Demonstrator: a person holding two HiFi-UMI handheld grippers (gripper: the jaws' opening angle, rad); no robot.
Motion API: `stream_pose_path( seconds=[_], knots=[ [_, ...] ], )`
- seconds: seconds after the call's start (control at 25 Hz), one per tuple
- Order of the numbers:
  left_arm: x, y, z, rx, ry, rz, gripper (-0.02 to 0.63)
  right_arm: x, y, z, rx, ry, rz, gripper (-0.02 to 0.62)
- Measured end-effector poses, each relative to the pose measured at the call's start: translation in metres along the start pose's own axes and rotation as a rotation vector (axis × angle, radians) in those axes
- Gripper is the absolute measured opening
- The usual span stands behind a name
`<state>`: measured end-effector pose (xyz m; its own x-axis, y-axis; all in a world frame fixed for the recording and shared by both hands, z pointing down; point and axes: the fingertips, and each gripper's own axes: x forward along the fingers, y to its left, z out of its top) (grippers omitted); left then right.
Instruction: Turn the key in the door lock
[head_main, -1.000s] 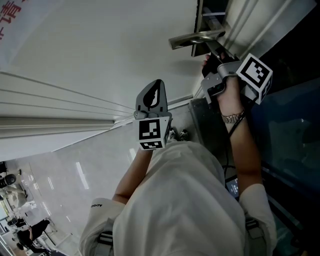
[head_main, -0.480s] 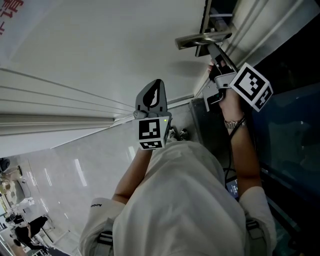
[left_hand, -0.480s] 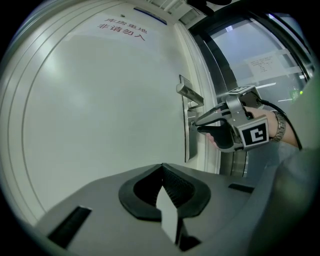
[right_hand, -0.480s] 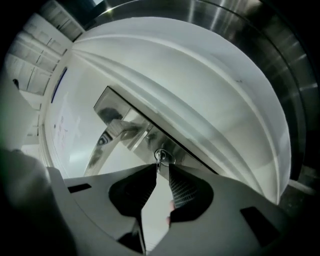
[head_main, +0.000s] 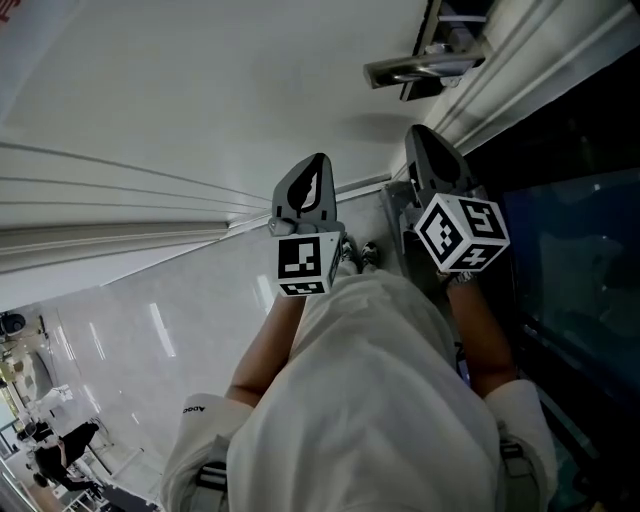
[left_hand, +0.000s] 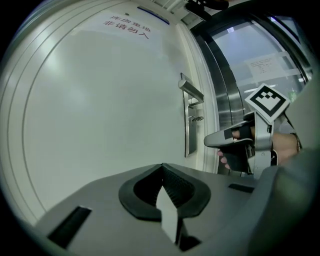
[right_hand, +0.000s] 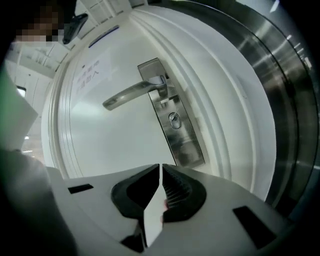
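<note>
Right gripper (right_hand: 160, 169) is closing empty, nearly together, left gripper (left_hand: 162, 167) sitting shut; the small stiff key (right_hand: 173, 119) probably wants pinching by its flat head

Left tongs (left_hand: 161, 172), foreground: grey body, black ribbed pads closed against each other, nothing between them. White door (left_hand: 100, 100) ahead, bearing a printed notice (left_hand: 127, 26) near its top (a blue strip just above it) and, at its right edge, a metal lock plate (left_hand: 190, 131) with a lever handle (left_hand: 192, 91) and a small projection below it, too small to identify. Right tongs (left_hand: 209, 141) near the plate but apart from it, jaws closing on nothing visible, marker cube (left_hand: 267, 101) above, fingers (left_hand: 224, 160) round the grip, steel door frame (left_hand: 227, 95) behind.
</note>
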<state>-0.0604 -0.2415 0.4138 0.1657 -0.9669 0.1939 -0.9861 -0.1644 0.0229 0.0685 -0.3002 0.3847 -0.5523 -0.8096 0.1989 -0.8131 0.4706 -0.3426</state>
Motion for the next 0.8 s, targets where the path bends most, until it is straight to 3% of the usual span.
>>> stream_pose_path(
  seconds=[0.32,0.8],
  knots=[
    [-0.003,-0.006,-0.018,-0.018,0.029,-0.028,0.006,-0.018,0.013,-0.028,-0.222,-0.008,-0.029,0.006],
    [-0.017,-0.01,-0.055,-0.017,0.052,-0.061,0.006,-0.034,0.038,-0.066,-0.389,-0.083,0.016,0.005]
  ],
)
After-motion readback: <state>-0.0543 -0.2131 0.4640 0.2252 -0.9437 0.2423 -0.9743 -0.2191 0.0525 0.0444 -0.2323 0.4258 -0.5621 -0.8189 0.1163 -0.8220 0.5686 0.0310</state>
